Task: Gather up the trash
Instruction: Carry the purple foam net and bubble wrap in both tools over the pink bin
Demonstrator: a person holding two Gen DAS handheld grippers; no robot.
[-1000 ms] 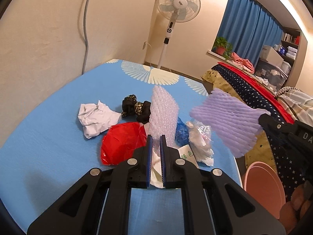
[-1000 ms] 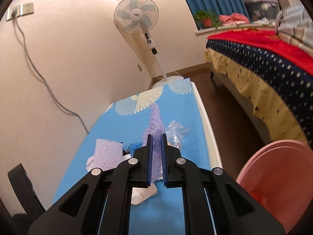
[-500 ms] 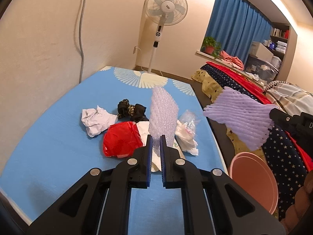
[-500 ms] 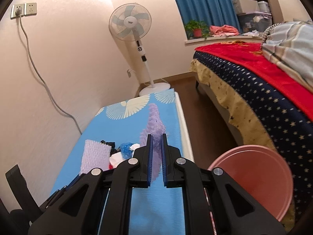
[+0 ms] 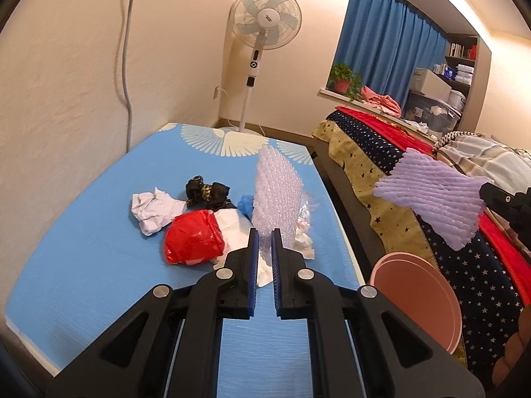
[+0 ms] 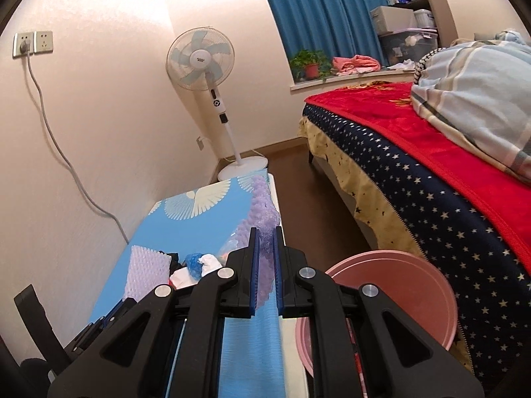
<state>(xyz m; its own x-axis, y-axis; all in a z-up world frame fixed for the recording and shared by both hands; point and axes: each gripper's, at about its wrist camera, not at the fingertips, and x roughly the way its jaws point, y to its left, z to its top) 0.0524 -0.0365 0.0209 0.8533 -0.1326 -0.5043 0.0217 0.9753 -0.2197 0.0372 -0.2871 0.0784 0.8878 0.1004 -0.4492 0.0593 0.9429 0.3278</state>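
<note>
My left gripper [image 5: 264, 237] is shut on a sheet of clear bubble wrap [image 5: 277, 195], held upright above the blue table [image 5: 99, 248]. My right gripper [image 6: 265, 235] is shut on a purple foam net sleeve [image 6: 260, 219], which also shows at the right of the left wrist view [image 5: 431, 199], hanging over the gap beside the table. A pink bin [image 6: 391, 298] stands on the floor below it, also in the left wrist view [image 5: 421, 298]. On the table lie a red plastic bag [image 5: 194, 240], a crumpled white paper [image 5: 154, 209], a black wrapper [image 5: 207, 192], a blue scrap [image 5: 245, 204] and white wrappers.
A bed with a starred navy and red cover [image 6: 431, 179] runs along the right. A standing fan [image 6: 202, 63] is in the far corner beyond the table. A cable [image 6: 66, 165] hangs down the left wall. Brown floor [image 6: 318, 205] lies between table and bed.
Both grippers have risen and drawn back with their pieces. The purple sleeve has swung right, off the table towards the pink bin, which now shows larger in the right wrist view.
</note>
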